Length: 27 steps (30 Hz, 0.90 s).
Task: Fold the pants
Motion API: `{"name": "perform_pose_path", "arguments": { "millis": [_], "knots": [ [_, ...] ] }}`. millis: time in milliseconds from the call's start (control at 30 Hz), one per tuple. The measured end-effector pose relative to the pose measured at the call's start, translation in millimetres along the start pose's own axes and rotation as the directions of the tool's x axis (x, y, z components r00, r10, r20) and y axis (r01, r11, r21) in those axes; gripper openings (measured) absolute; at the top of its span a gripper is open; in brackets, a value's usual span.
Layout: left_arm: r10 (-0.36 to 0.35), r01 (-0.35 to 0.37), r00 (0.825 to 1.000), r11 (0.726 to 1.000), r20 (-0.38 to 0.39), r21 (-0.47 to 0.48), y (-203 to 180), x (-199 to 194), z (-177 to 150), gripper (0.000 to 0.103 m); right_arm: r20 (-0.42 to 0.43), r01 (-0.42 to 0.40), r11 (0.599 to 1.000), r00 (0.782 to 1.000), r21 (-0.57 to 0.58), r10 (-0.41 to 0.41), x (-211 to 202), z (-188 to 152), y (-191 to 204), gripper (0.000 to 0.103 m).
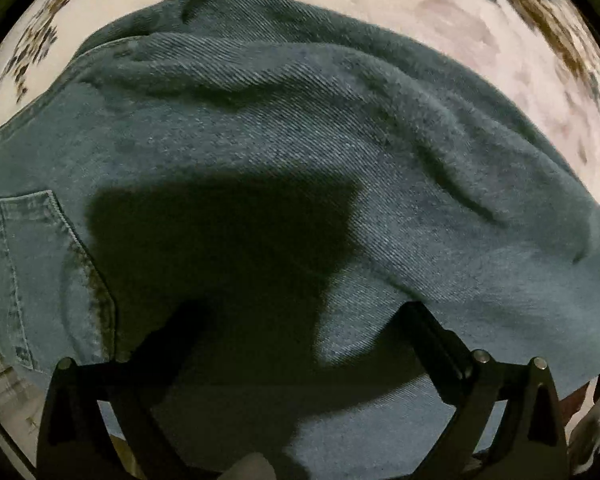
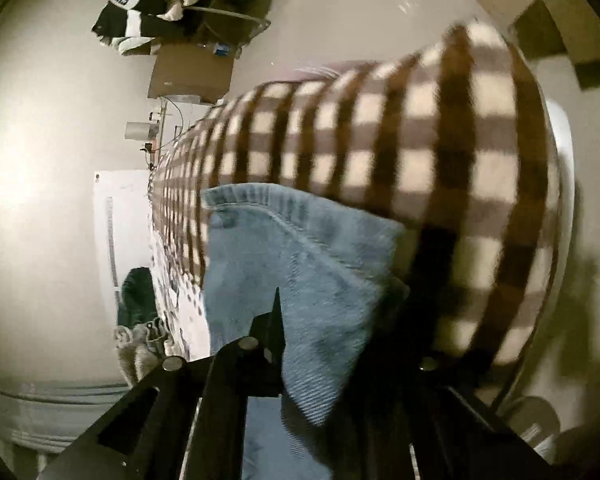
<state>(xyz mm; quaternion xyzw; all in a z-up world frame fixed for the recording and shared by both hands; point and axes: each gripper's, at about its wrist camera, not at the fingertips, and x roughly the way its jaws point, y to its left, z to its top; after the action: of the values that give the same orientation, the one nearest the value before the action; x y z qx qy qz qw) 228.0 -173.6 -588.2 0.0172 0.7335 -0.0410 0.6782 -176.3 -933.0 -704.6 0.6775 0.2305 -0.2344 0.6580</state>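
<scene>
Over the checked blanket (image 2: pixel 480 152) the right gripper (image 2: pixel 324 320) clamps the hem of the pants (image 2: pixel 300 264), while the left gripper (image 1: pixel 300 320), fingers spread wide, presses into denim running far-left to near-right.

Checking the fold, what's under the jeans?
Left view: the jeans lie on a pale patterned cover. Right view: a plaid blanket behind them. Directly underneath is covered.
</scene>
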Motion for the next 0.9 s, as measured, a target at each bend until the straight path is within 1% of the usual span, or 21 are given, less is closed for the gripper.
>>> {"name": "perform_pose_path", "arguments": {
  "millis": [67,133,167,233,333,433,533,567,633,667,700,733,800,833,867,900],
  "knots": [
    [-0.038,0.038,0.999,0.999,0.017,-0.027,10,-9,2,0.103,0.024,0.016,0.998,1.0,-0.058,-0.015,-9,-5,24,0.01],
    [-0.067,0.069,0.997,0.996,0.039,-0.053,13,-22,-4,0.103,0.039,0.03,0.988,0.999,-0.153,-0.024,-22,-16,57,0.009],
    [-0.075,0.078,0.996,0.995,0.049,-0.06,17,-28,-8,0.103,0.039,0.026,0.98,0.999,-0.195,-0.019,-37,-29,69,0.009],
    [-0.097,0.103,0.992,0.992,0.074,-0.074,28,-41,-14,0.103,0.032,0.017,0.96,0.999,-0.28,-0.008,-45,-45,101,0.009],
    [-0.125,0.134,0.987,0.987,0.105,-0.088,56,-61,-19,0.103,0.003,-0.005,0.906,1.0,-0.424,0.006,-50,-82,153,0.009],
    [-0.144,0.158,0.982,0.98,0.119,-0.12,81,-73,-28,0.103,-0.047,-0.032,0.83,0.999,-0.557,0.007,-40,-135,196,0.009],
    [-0.161,0.181,0.979,0.969,0.124,-0.168,114,-81,-39,0.103,-0.113,-0.063,0.727,0.993,-0.684,-0.02,-18,-203,226,0.009],
    [-0.165,0.185,0.978,0.967,0.126,-0.176,125,-82,-50,0.103,-0.136,-0.076,0.699,0.99,-0.711,-0.031,-12,-221,229,0.008],
    [-0.162,0.187,0.978,0.962,0.132,-0.2,143,-87,-60,0.103,-0.205,-0.114,0.639,0.976,-0.761,-0.07,7,-271,230,0.008],
    [-0.156,0.182,0.979,0.96,0.134,-0.211,156,-87,-63,0.103,-0.242,-0.135,0.608,0.965,-0.783,-0.097,21,-298,229,0.008],
    [-0.152,0.18,0.979,0.959,0.136,-0.217,161,-86,-82,0.103,-0.268,-0.15,0.576,0.955,-0.803,-0.126,32,-321,226,0.008],
    [-0.14,0.169,0.981,0.958,0.137,-0.23,156,-86,-79,0.103,-0.281,-0.159,0.534,0.947,-0.831,-0.156,44,-344,221,0.008],
    [-0.125,0.157,0.983,0.954,0.137,-0.254,175,-83,-84,0.103,-0.313,-0.191,0.443,0.923,-0.876,-0.222,68,-393,206,0.008],
    [-0.121,0.153,0.984,0.951,0.134,-0.268,182,-80,-84,0.103,-0.317,-0.201,0.39,0.912,-0.898,-0.26,80,-415,194,0.008],
    [-0.114,0.147,0.985,0.947,0.129,-0.286,194,-77,-87,0.103,-0.32,-0.21,0.351,0.902,-0.912,-0.291,89,-434,184,0.008],
    [-0.109,0.143,0.986,0.945,0.127,-0.295,196,-76,-87,0.103,-0.313,-0.214,0.309,0.895,-0.927,-0.317,96,-450,176,0.008]
  ]
}}
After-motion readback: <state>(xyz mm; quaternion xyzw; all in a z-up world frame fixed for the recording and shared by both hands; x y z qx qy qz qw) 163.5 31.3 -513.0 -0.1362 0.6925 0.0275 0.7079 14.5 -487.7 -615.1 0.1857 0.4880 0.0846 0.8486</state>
